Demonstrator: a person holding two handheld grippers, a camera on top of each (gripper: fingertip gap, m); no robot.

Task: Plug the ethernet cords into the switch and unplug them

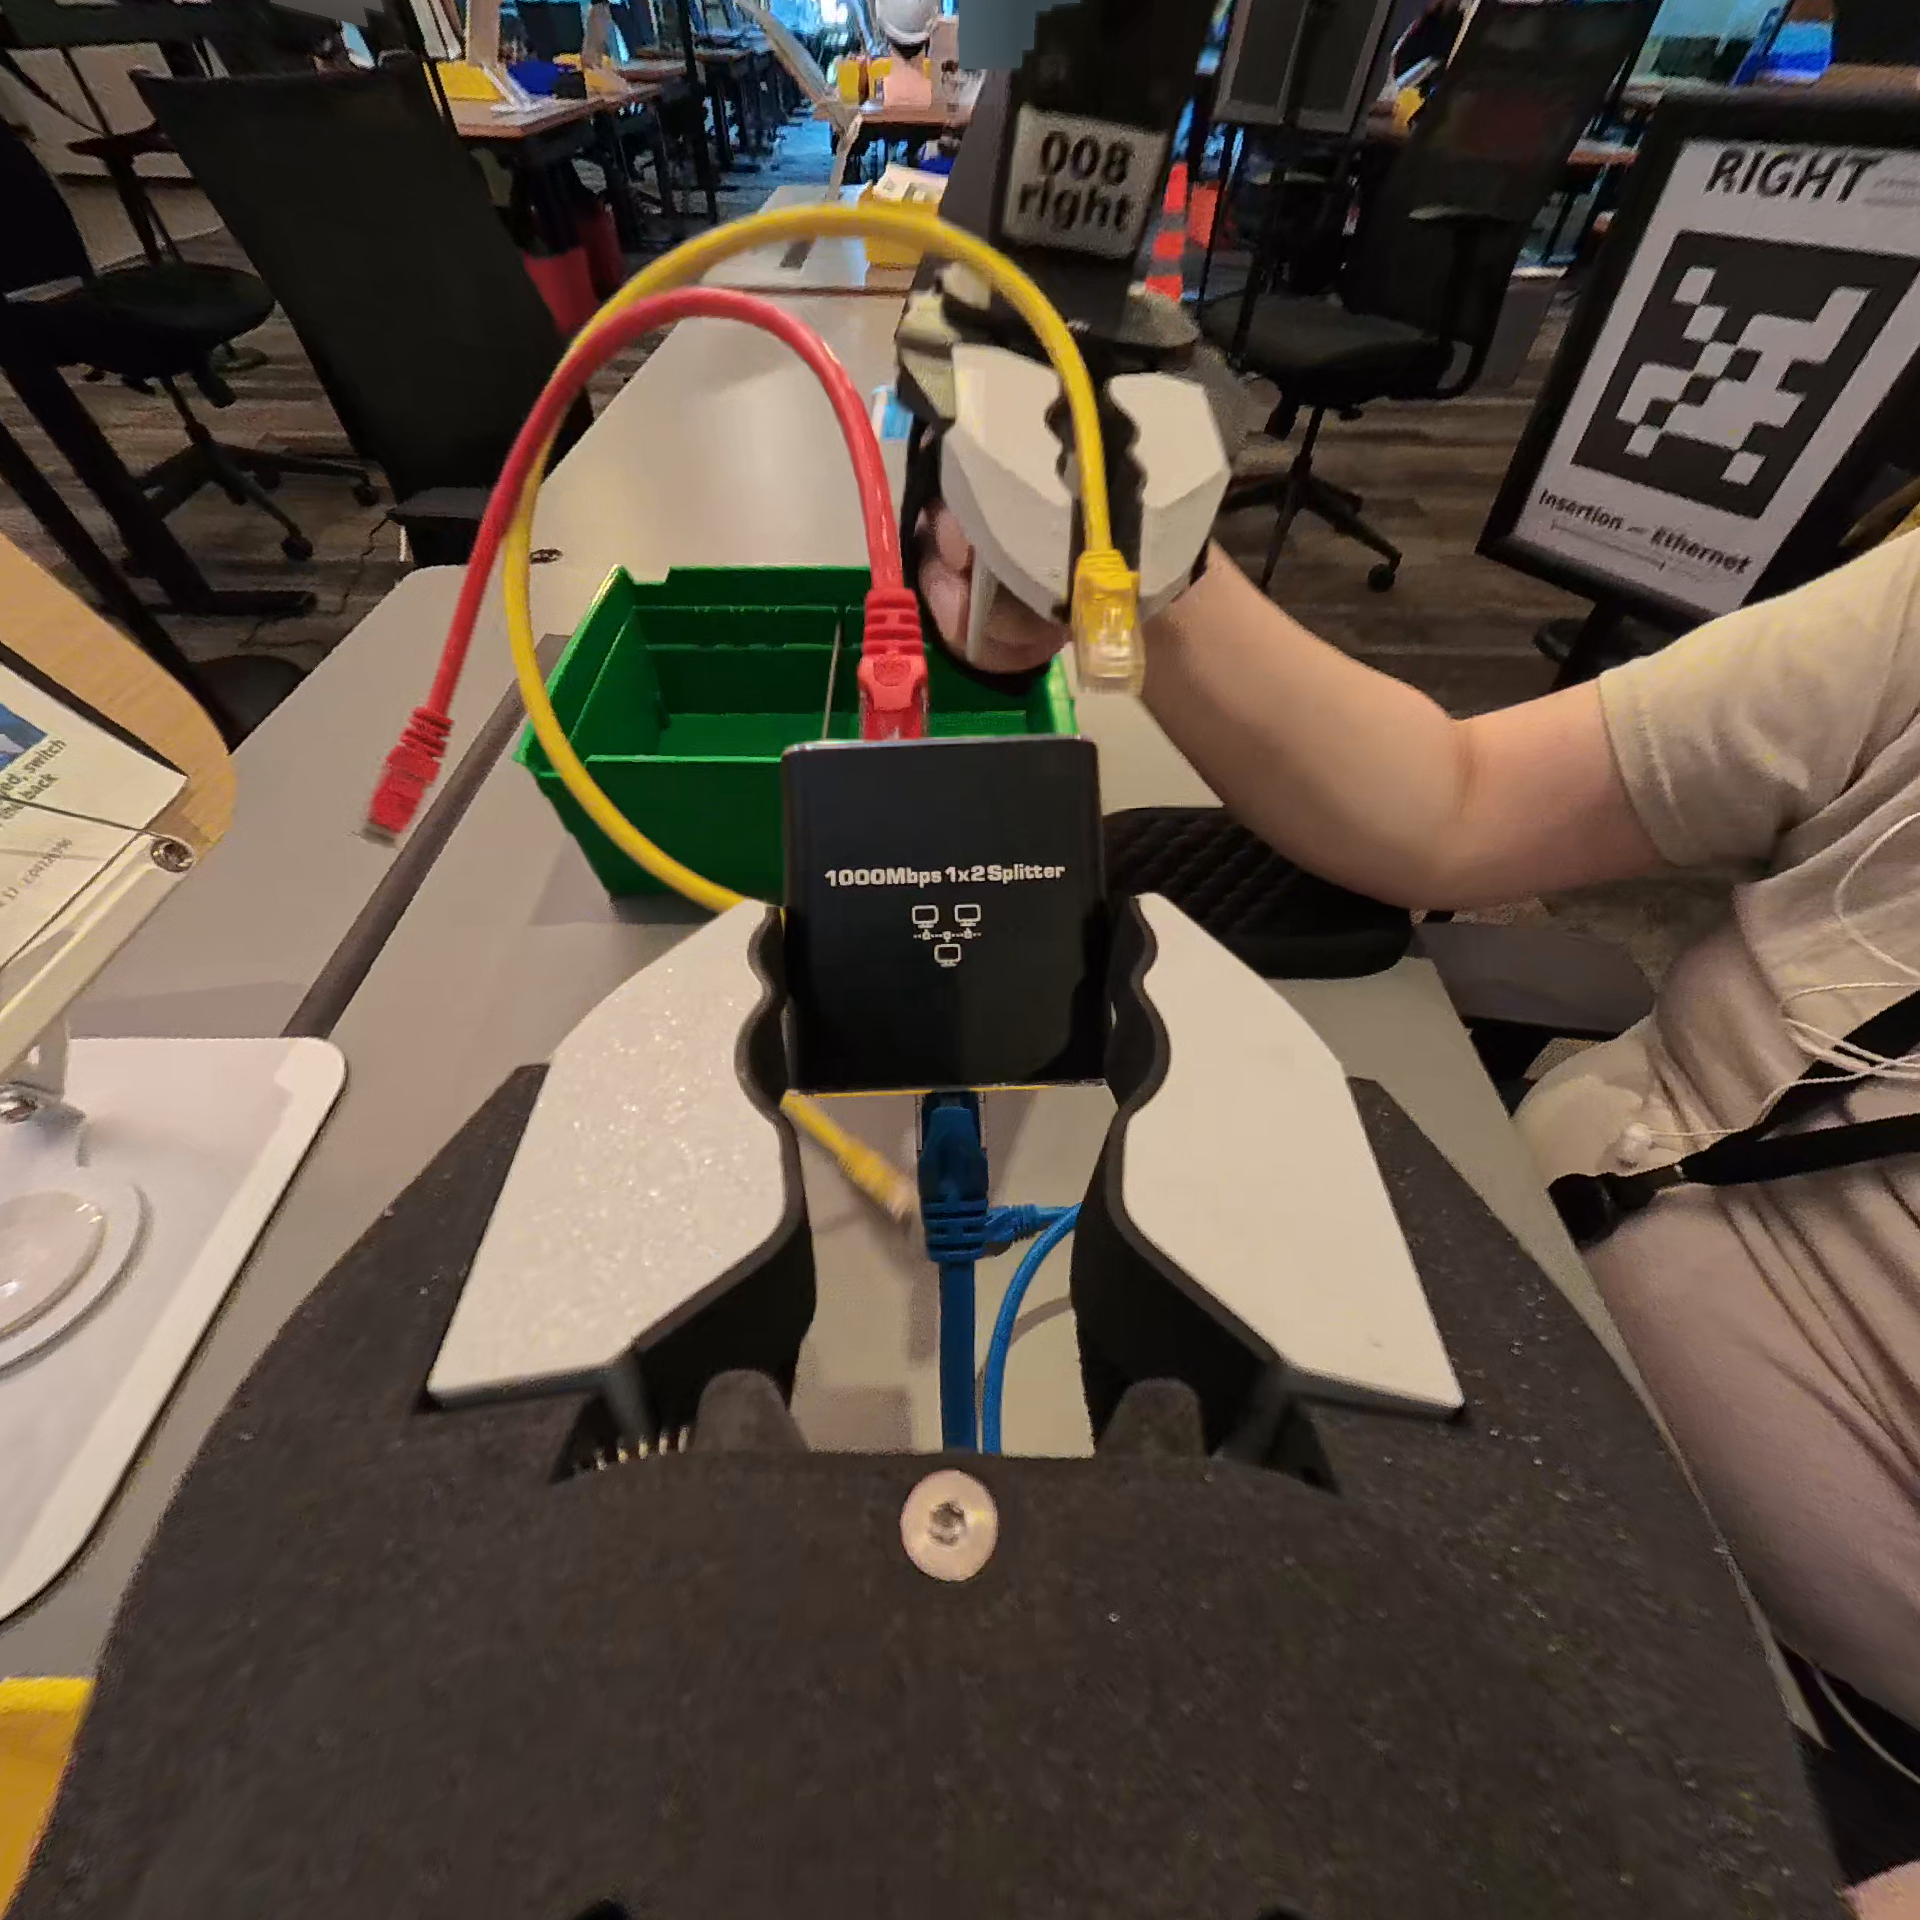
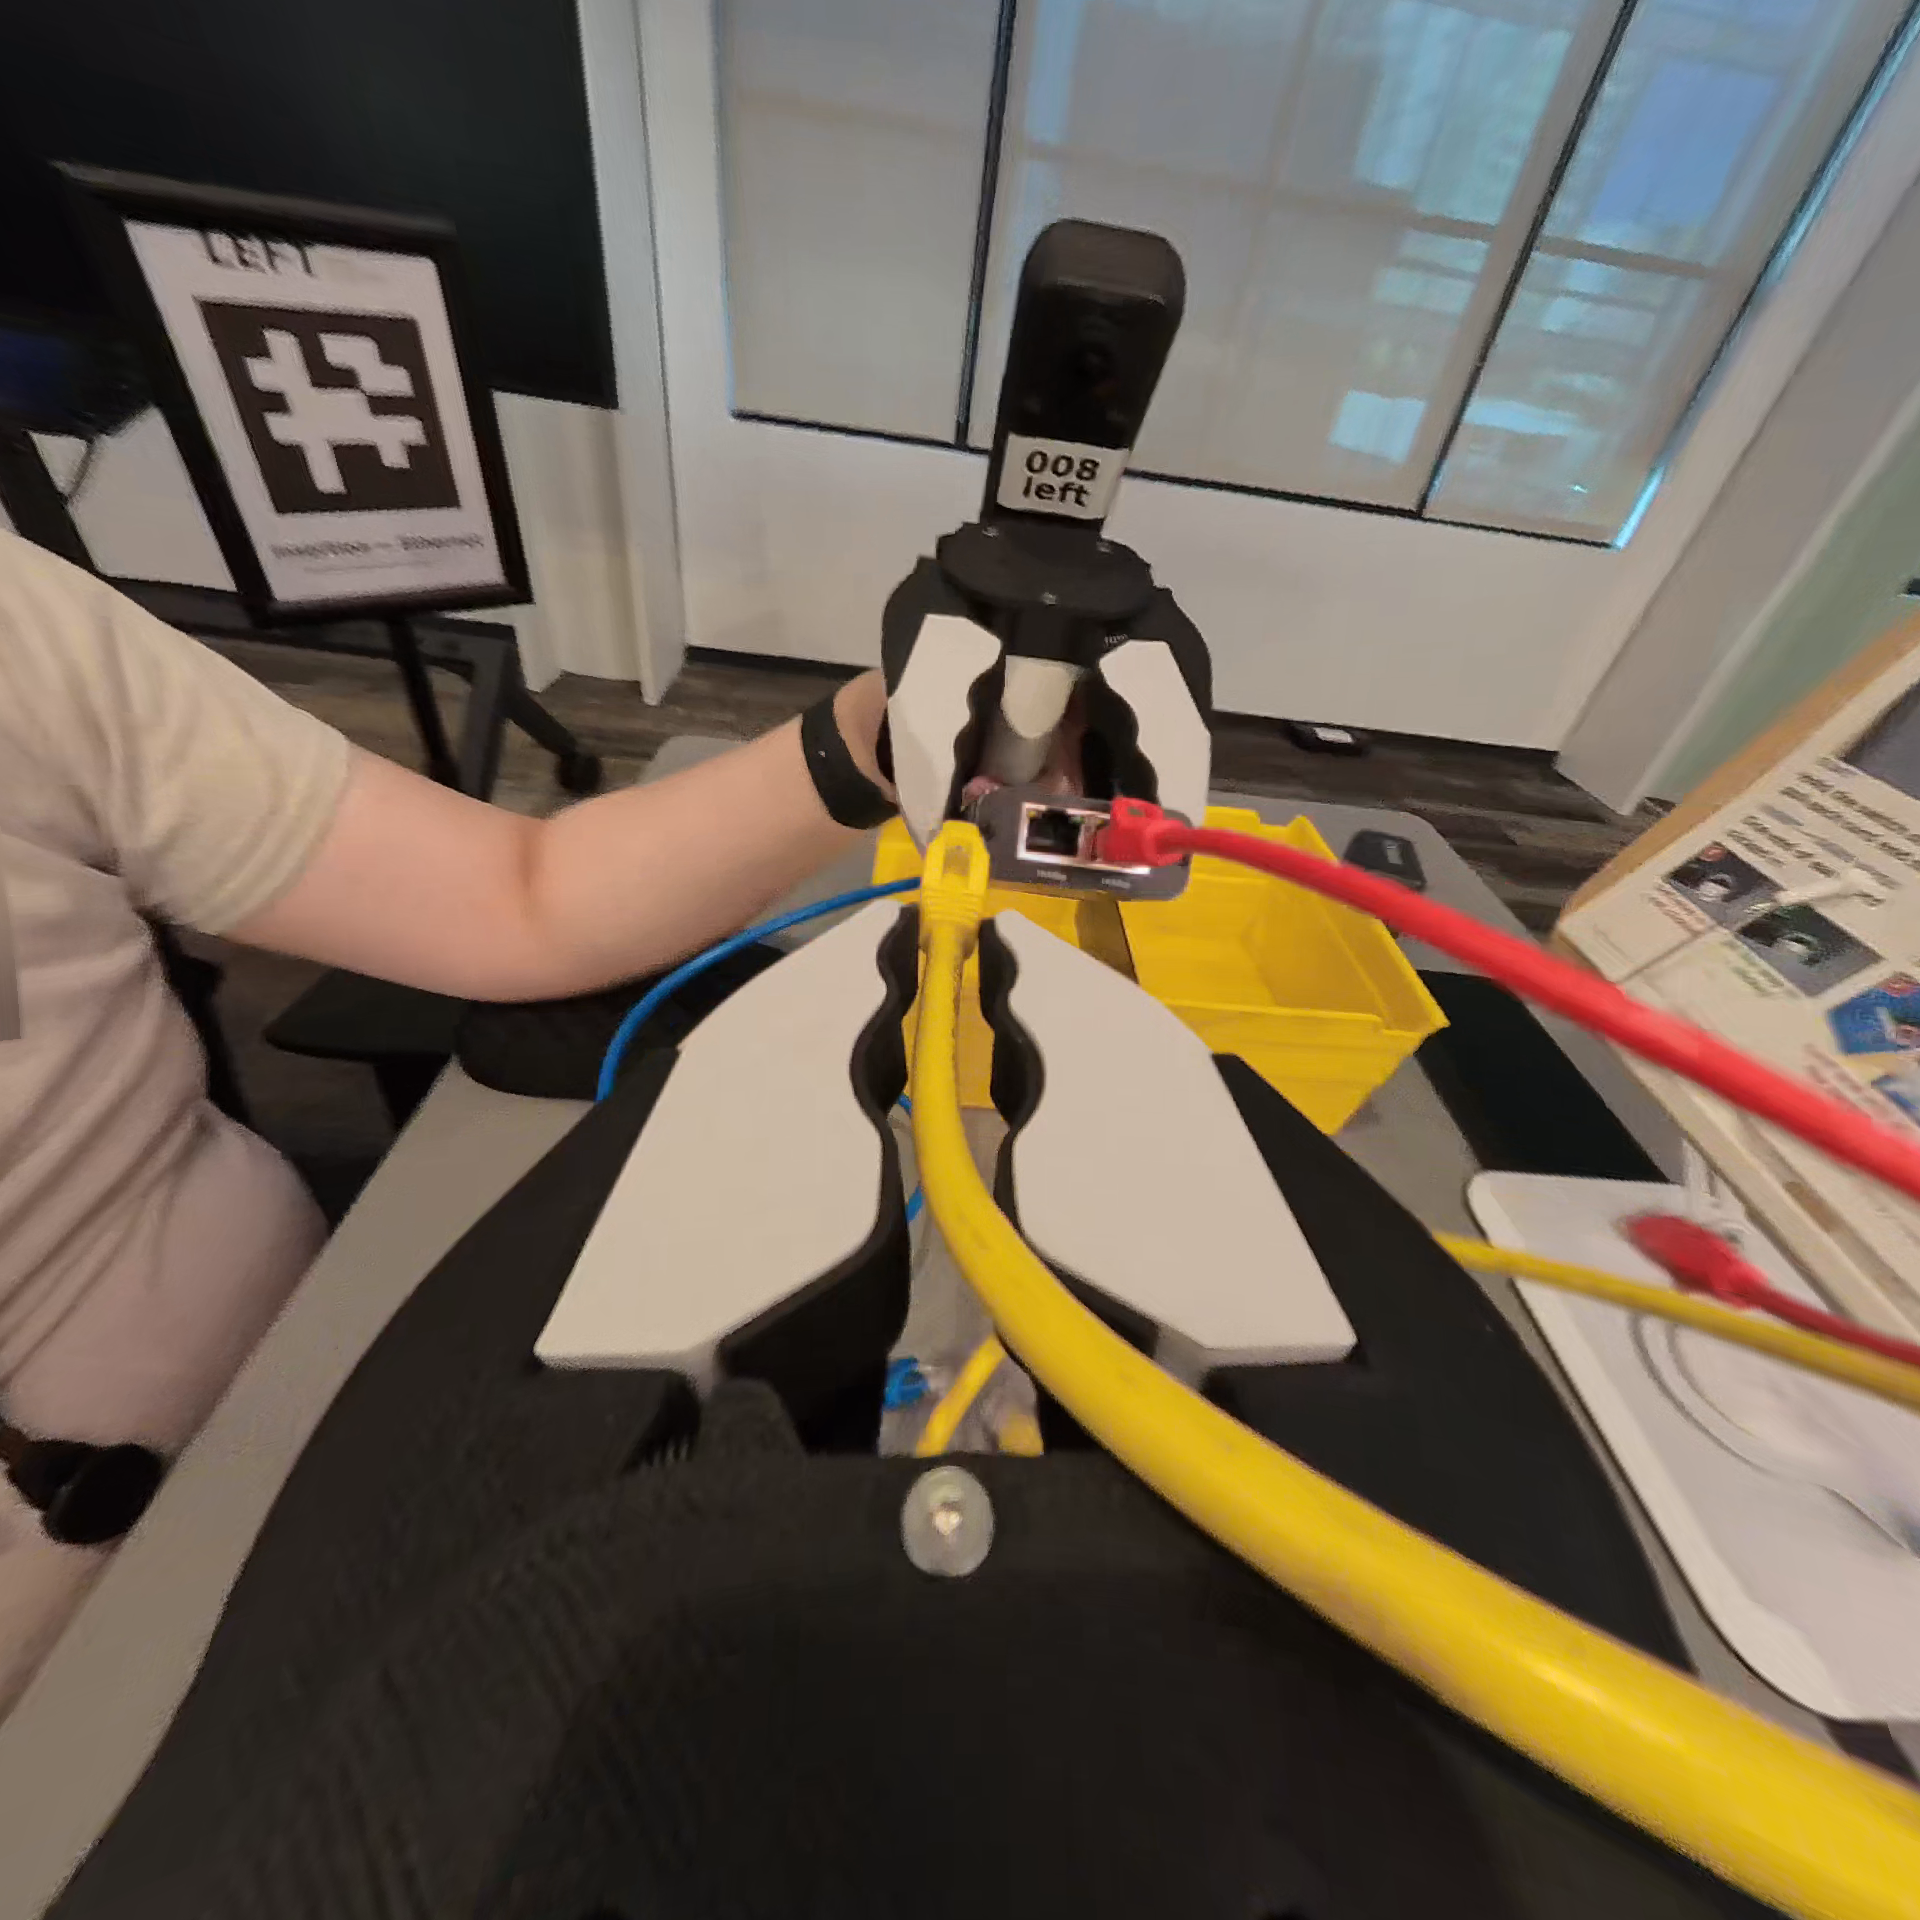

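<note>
While my left gripper (image 1: 940, 997) clamps the black switch (image 1: 940, 904) steady, my right gripper (image 2: 948, 997) pinches the yellow ethernet cord (image 2: 940, 1039), its plug (image 2: 951, 868) just beside the switch's empty port (image 2: 1055, 831), ready for insertion.

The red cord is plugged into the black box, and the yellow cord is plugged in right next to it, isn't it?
Not quite. The red cord is plugged into the black box, but the yellow cord is still outside, held in the right gripper's jaws. The right wrist view shows the port beside red empty.
</note>
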